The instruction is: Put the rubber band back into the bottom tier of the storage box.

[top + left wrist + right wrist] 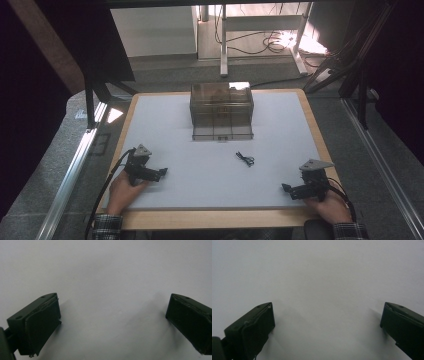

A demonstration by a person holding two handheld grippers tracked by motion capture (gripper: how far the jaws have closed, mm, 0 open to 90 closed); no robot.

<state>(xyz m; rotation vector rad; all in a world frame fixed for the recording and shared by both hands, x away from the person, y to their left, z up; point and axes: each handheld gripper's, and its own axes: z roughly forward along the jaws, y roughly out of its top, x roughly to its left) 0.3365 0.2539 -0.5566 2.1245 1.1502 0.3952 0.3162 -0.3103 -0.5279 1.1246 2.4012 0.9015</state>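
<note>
Lying mid-worktop (165,115): small black cable clip (245,159), thin, wiry, looped, just ahead of smoky see-through box (221,111). Resting near front corners, well apart from it: left tongs (162,173) and right tongs (285,188), both gaping wide, gripping nothing.

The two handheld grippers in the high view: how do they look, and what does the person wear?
Each black claw, left and right, carries a grey three-cornered plate on top and trails a black cable. Its jaws are dark blocky pads. The person's sleeves are plaid, with dark and light checks.
</note>
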